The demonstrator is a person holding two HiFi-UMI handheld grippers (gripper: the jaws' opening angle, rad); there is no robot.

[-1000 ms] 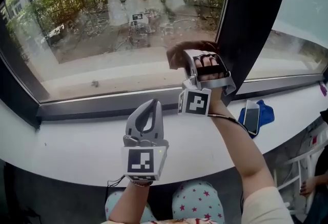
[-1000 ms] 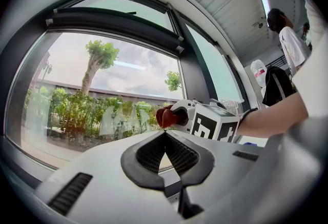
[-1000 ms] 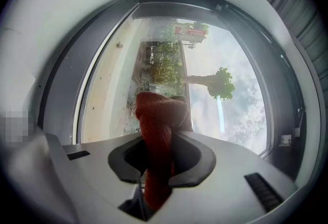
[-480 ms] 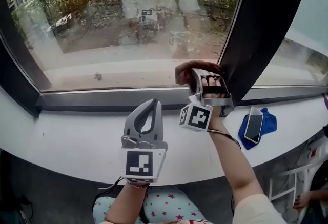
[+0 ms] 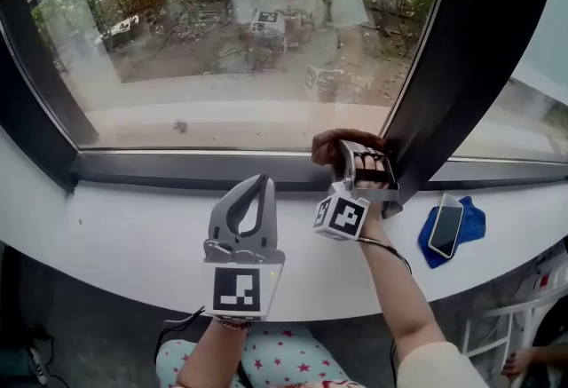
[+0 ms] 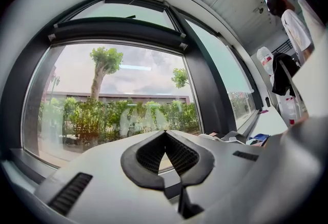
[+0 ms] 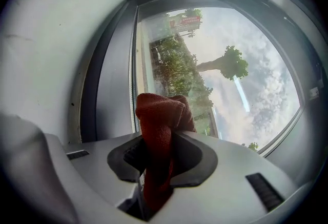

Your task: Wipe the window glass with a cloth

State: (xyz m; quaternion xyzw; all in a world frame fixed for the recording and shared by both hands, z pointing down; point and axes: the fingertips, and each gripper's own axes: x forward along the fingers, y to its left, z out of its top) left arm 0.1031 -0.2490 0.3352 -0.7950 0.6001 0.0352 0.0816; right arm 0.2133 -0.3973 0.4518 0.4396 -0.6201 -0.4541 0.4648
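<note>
1. Lately worked down the window glass [image 5: 222, 49] to its bottom right corner, beside the dark frame [image 5: 461, 49]; judged a downward stroke about finished, with much pane leftward probably still to wipe.
2. Changed nothing along the white ledge [image 5: 106, 235]: same phone [image 5: 445, 225] lying on a blue rag [image 5: 470, 219] near the right end.
3. Kept the left gripper [image 6: 165, 136] hovering above the ledge's near edge as before, fingers pressed together on nothing.
4. Lowered the right gripper [image 7: 160, 148] from mid-pane to the lower edge, fingers clamped on the red cloth [image 7: 163, 113].
5. Holds that cloth bunched at the glass, just above the bottom frame; actual contact not certain.
</note>
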